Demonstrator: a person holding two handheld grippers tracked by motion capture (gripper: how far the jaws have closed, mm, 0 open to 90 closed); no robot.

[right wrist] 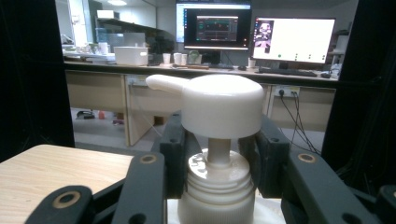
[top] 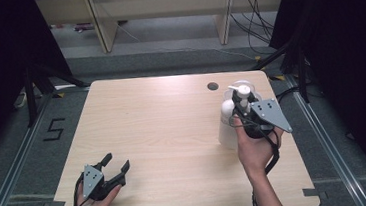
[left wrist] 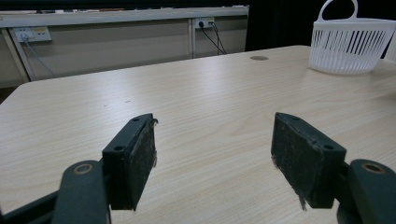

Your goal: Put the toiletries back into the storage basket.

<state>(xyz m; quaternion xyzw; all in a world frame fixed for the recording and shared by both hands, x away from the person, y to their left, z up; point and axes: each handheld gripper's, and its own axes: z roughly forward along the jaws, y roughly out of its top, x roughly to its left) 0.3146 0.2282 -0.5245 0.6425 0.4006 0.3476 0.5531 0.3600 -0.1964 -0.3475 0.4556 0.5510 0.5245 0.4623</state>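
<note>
My right gripper [top: 245, 105] is shut on a white pump bottle [top: 243, 92], at the far right of the table. In the right gripper view the black jaws of that gripper [right wrist: 219, 154] clamp the ribbed collar just under the pump head [right wrist: 222, 105], and the bottle stands upright. The bottle's body is hidden below the jaws. A white slotted basket [left wrist: 350, 46] stands at the same spot; its side [top: 227, 124] shows left of my right hand. My left gripper [top: 117, 161] rests near the front left edge, open, with nothing between its pads [left wrist: 135, 158].
The wooden table [top: 163, 130] has a round cable hole [top: 212, 86] near its far edge, left of the basket. Desks and cables stand beyond the far edge. Dark curtains hang at both sides.
</note>
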